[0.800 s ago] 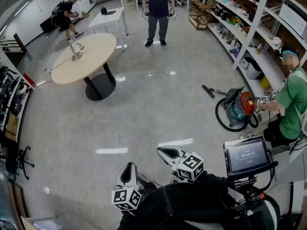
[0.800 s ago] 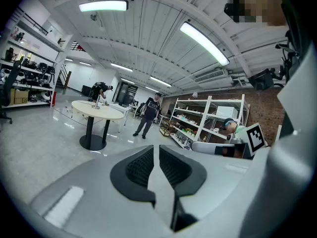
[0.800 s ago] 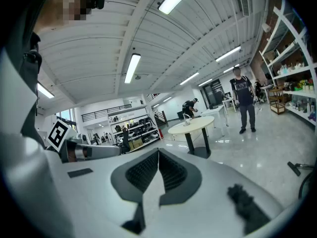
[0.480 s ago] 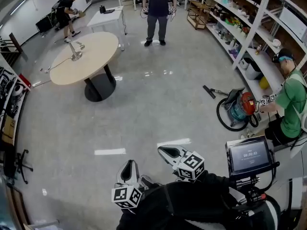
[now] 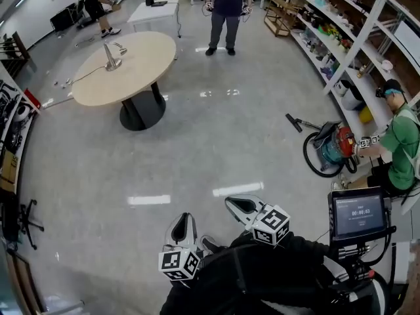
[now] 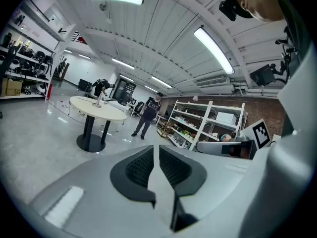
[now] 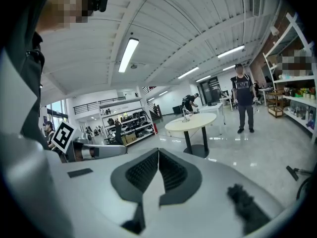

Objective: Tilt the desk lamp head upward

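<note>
The silver desk lamp [image 5: 113,56] stands on a round beige table [image 5: 131,71] far across the floor; its head hangs forward and down. The lamp [image 6: 99,99] and table [image 6: 96,110] appear small in the left gripper view, and the lamp [image 7: 184,114] and table [image 7: 190,123] likewise in the right gripper view. My left gripper [image 5: 184,220] is held close to my body, shut and empty. My right gripper [image 5: 233,204] sits beside it, also shut with nothing between its jaws. Both are far from the lamp.
A person in dark clothes [image 5: 226,5] stands beyond the table. A person in green [image 5: 400,143] works by a red vacuum cleaner [image 5: 331,146] at the right shelves [image 5: 354,38]. A small screen [image 5: 359,214] is mounted at my right. White table [image 5: 161,8] at the back.
The head view has shifted: the round table and lamp sit lower and a little nearer in the picture. Both grippers stay shut near my body.
</note>
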The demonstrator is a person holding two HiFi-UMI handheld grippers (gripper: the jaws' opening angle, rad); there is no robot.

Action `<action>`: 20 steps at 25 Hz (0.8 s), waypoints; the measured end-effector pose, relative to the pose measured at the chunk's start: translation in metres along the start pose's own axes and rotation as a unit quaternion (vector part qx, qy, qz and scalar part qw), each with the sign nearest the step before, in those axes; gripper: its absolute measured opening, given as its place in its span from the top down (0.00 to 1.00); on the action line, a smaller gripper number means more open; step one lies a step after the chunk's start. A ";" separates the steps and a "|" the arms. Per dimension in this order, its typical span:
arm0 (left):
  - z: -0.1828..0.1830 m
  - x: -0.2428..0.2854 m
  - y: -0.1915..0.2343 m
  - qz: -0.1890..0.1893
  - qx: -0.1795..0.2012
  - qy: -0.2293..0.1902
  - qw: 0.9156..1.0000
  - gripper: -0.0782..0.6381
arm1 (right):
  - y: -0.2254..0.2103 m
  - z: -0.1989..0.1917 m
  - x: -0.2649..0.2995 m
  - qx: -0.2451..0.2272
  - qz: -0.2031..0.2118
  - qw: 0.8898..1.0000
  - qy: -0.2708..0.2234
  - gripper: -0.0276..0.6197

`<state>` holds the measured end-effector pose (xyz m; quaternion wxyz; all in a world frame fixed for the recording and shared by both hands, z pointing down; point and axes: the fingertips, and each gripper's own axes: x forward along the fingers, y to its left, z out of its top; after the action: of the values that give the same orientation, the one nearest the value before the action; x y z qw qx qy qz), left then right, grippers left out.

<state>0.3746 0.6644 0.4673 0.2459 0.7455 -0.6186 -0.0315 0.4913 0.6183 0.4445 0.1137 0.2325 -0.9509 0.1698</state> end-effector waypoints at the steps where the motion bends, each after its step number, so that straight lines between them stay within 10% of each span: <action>1: 0.004 0.002 0.001 -0.001 0.000 0.003 1.000 0.83 | -0.001 0.005 0.004 0.002 -0.001 1.000 -0.001 0.95; 12: 0.012 0.115 -0.005 -0.053 0.036 0.063 0.996 0.83 | -0.098 0.014 0.021 0.060 -0.046 0.996 -0.039 0.95; 20: 0.042 0.211 -0.042 -0.016 0.060 0.054 0.997 0.83 | -0.201 0.058 0.027 0.060 -0.002 0.996 -0.064 0.95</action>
<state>0.4474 0.4581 0.4677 0.2330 0.7693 -0.5934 0.0418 0.5562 0.4180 0.4535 0.0389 0.2515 -0.9437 0.2112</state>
